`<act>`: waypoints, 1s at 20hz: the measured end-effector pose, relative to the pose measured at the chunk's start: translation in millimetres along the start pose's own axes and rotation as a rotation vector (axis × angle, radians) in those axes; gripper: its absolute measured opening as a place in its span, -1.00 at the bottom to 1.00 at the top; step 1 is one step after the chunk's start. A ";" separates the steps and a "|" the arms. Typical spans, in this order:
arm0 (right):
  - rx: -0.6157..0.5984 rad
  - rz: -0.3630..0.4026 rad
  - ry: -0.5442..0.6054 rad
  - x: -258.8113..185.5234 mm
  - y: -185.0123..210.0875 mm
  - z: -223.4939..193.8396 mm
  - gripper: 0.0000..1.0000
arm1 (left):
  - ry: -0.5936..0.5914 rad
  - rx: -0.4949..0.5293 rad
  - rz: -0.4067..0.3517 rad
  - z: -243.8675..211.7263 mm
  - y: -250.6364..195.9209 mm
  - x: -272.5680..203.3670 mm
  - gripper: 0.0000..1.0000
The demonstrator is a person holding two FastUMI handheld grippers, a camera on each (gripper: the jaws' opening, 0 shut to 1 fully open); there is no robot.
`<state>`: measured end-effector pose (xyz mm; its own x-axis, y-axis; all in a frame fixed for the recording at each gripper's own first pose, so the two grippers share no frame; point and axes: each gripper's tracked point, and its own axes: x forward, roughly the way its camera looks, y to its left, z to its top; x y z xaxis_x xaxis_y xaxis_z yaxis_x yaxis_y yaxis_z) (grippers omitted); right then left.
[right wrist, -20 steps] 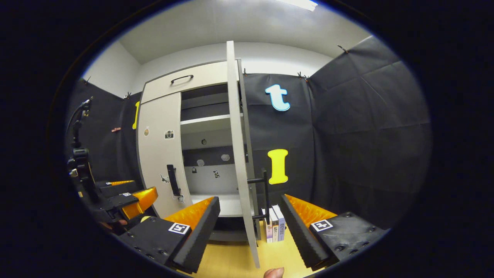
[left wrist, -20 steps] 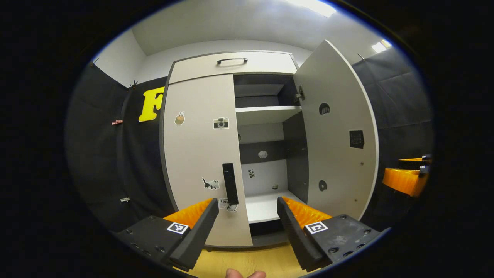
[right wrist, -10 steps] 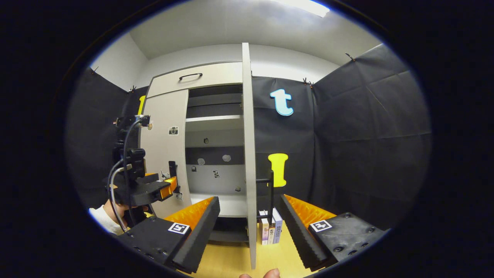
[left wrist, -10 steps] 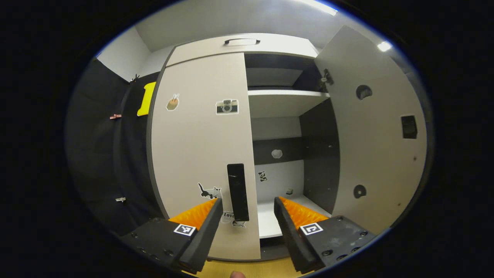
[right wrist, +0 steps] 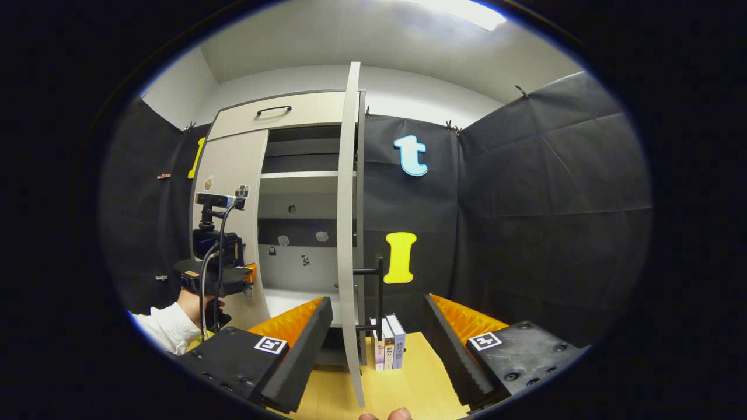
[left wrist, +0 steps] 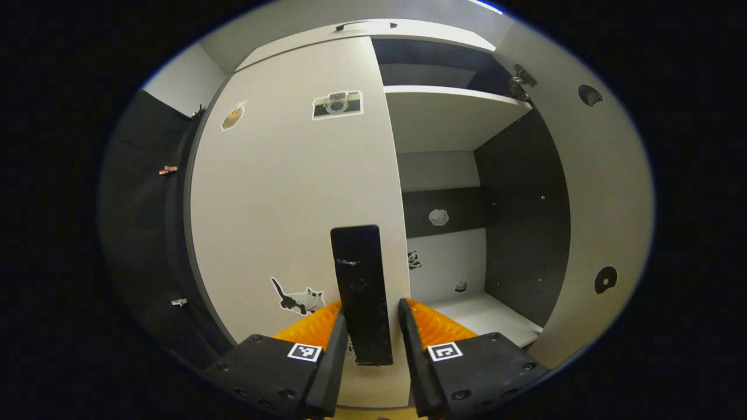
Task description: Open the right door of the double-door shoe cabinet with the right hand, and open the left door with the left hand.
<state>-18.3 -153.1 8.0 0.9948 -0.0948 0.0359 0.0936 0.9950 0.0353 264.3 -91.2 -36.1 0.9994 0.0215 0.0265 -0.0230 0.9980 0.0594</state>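
The pale left door (left wrist: pixel 280 192), with stickers on it, is closed. Its black vertical handle (left wrist: pixel 360 280) stands between the fingers of my left gripper (left wrist: pixel 372 309), which press against both its sides. The right gripper view shows the left gripper (right wrist: pixel 224 280) at that door, held by a hand (right wrist: pixel 189 300). The right door (left wrist: pixel 595 192) is swung wide open, and in the right gripper view it is edge-on (right wrist: pixel 347 233) with its handle (right wrist: pixel 379 291) on the far side. My right gripper (right wrist: pixel 376 326) is open a little in front of that edge, holding nothing.
Inside the cabinet are a pale shelf (left wrist: pixel 449 116) and a bottom board (left wrist: pixel 490 315). A drawer with a black handle (right wrist: pixel 274 114) sits above the doors. Three books (right wrist: pixel 388 350) stand on the wooden surface (right wrist: pixel 420 385) beside the open door. Black cloth walls close in on both sides.
My left gripper has moved in to the left door, and its fingers have narrowed around the handle. The right gripper stays open and has drifted slightly. The right door stays open.
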 end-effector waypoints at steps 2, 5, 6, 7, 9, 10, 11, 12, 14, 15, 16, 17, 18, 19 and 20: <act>0.001 -0.004 0.004 0.9 -1.2 -0.8 0.94 | -0.003 -0.019 0.011 -0.9 4.5 0.0 -0.16; -0.005 -0.001 0.003 0.6 1.8 -0.4 0.94 | 0.026 -0.043 0.002 -6.7 3.1 -0.1 -0.31; -0.008 0.000 0.002 0.3 3.2 0.1 0.94 | 0.043 -0.045 0.000 -10.4 2.5 -1.3 -0.29; -0.011 -0.001 0.000 -1.5 3.2 0.2 0.94 | 0.041 -0.040 -0.010 -9.4 2.4 -0.3 -0.28; -0.010 0.004 0.000 -3.6 6.5 1.0 0.94 | 0.046 -0.066 -0.026 -9.5 2.6 -0.5 -0.42; -0.008 0.004 -0.003 -4.2 7.7 2.6 0.94 | 0.048 -0.071 -0.027 -9.7 2.5 -2.1 -0.48; -0.007 0.003 -0.007 -5.2 8.2 4.0 0.94 | 0.051 -0.065 -0.026 -9.1 3.1 -4.4 -0.55; -0.007 0.002 -0.012 -5.4 8.5 4.8 0.94 | 0.054 -0.065 -0.027 -9.1 3.4 -6.0 -0.58; -0.008 -0.003 -0.018 -4.3 8.9 7.2 0.94 | 0.060 -0.065 -0.048 -8.2 5.7 -15.1 -0.62; -0.005 -0.008 -0.021 -5.2 8.9 8.6 0.94 | 0.066 -0.074 -0.063 -8.3 7.3 -21.9 -0.62; 0.000 -0.010 -0.024 -7.5 12.3 9.1 0.94 | 0.068 -0.078 -0.081 -8.6 10.0 -33.5 -0.62; 0.006 -0.010 -0.025 -10.8 15.6 9.1 0.94 | 0.069 -0.073 -0.098 -7.5 15.0 -48.8 -0.63; 0.009 -0.006 -0.026 -13.7 21.0 8.7 0.94 | 0.072 -0.072 -0.110 -8.4 19.6 -59.8 -0.63; 0.009 -0.002 -0.029 -15.5 24.6 9.1 0.94 | 0.075 -0.078 -0.120 -8.7 25.2 -71.0 -0.63; 0.006 -0.001 -0.032 -17.0 27.0 9.8 0.94 | 0.081 -0.090 -0.129 -9.6 30.8 -83.1 -0.63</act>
<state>-33.1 -125.0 18.1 0.9930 -0.0966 0.0682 0.0939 0.9947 0.0411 180.8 -61.7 -46.1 0.9928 -0.1056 -0.0559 0.1038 0.9940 -0.0331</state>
